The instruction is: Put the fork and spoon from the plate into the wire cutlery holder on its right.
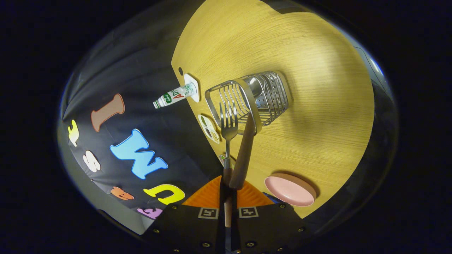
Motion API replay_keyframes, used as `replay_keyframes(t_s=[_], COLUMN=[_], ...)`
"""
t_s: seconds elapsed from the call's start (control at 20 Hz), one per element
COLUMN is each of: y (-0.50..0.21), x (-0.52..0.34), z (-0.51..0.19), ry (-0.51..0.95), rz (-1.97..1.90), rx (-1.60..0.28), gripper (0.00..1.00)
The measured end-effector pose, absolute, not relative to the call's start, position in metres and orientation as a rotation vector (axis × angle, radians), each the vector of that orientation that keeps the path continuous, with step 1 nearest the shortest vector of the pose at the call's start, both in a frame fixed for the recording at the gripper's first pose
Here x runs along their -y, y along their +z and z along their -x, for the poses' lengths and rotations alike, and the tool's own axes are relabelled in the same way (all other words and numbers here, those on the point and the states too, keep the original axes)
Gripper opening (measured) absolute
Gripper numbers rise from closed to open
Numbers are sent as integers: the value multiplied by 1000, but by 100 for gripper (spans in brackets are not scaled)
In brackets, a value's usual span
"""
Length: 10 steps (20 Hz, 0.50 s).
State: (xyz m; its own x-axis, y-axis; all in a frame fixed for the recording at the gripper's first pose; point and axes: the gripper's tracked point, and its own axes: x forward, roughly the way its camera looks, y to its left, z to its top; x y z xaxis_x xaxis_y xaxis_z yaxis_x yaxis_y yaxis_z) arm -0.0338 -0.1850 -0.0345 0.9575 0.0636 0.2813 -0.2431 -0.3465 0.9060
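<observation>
While the gripper (229, 197) has its fingers closed tight on the handle of the fork (229, 124), the tines stand at the open rim of the wire cutlery holder (251, 99). A spoon handle (244, 155) leans on that rim. Bare table (317, 106) lies around the holder; the pink plate (290, 189) sits apart, near the fingers.
</observation>
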Motion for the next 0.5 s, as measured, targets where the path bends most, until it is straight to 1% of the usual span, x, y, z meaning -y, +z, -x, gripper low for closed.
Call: replay_keyframes(t_s=[0.1, 0.15, 0.35, 0.4, 0.5], y=[-37, -37, -35, -37, -41], x=[186, 185, 183, 182, 177], z=[35, 36, 42, 42, 44], ry=[315, 317, 342, 339, 336], rz=[-1910, -1911, -1919, -1926, -1930], rx=[133, 131, 119, 112, 94], gripper=[7, 9, 9, 12, 12])
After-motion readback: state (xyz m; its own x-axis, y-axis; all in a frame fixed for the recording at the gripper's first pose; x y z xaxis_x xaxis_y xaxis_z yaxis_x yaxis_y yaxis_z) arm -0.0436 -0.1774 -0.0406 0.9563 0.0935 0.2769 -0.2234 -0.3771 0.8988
